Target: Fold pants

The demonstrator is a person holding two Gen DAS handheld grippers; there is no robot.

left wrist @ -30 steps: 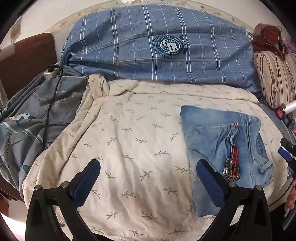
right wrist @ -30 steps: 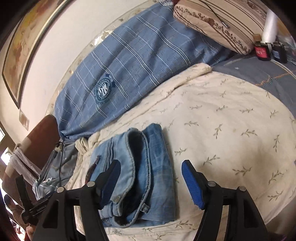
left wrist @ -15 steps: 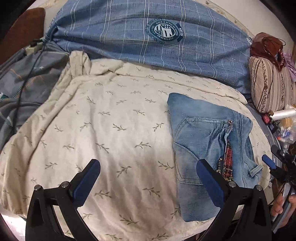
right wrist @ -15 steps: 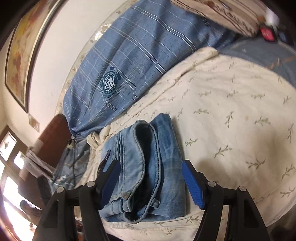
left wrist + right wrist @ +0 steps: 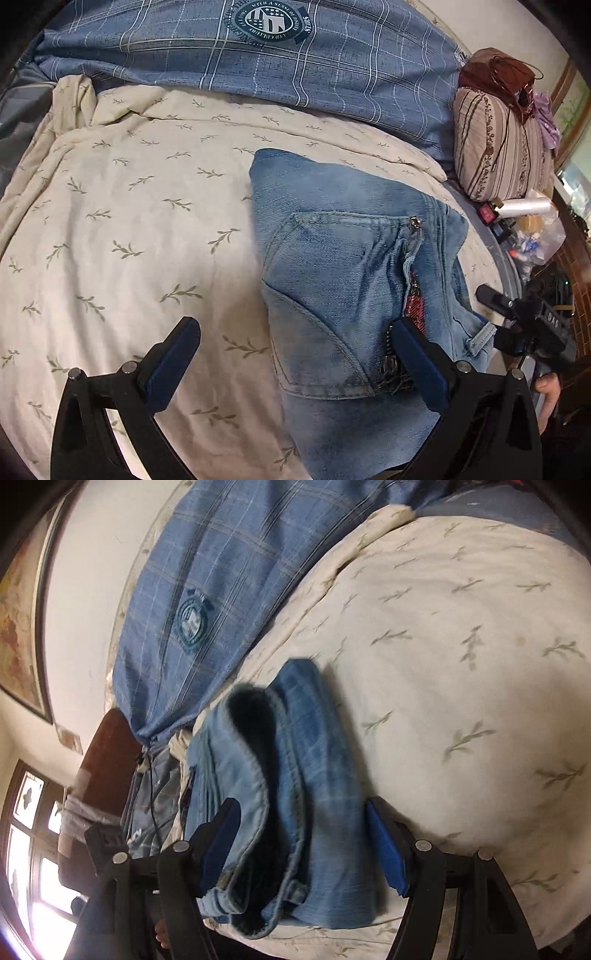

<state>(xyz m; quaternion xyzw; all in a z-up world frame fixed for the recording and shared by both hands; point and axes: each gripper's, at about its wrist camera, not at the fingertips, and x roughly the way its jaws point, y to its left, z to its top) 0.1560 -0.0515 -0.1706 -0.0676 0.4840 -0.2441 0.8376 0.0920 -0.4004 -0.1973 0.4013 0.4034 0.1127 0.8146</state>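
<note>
Both claws are sinking closer over the folded jeans [image 5: 343, 280] near the bed's front edge, left claw [image 5: 295, 365] and right claw [image 5: 303, 845] gaping, gripping nothing; next, pinching the waistband for another fold.

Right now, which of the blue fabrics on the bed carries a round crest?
The plaid blue cover along the wall carries the round crest. The folded jeans on the cream leaf-print blanket show only a pocket and zipper.
</note>
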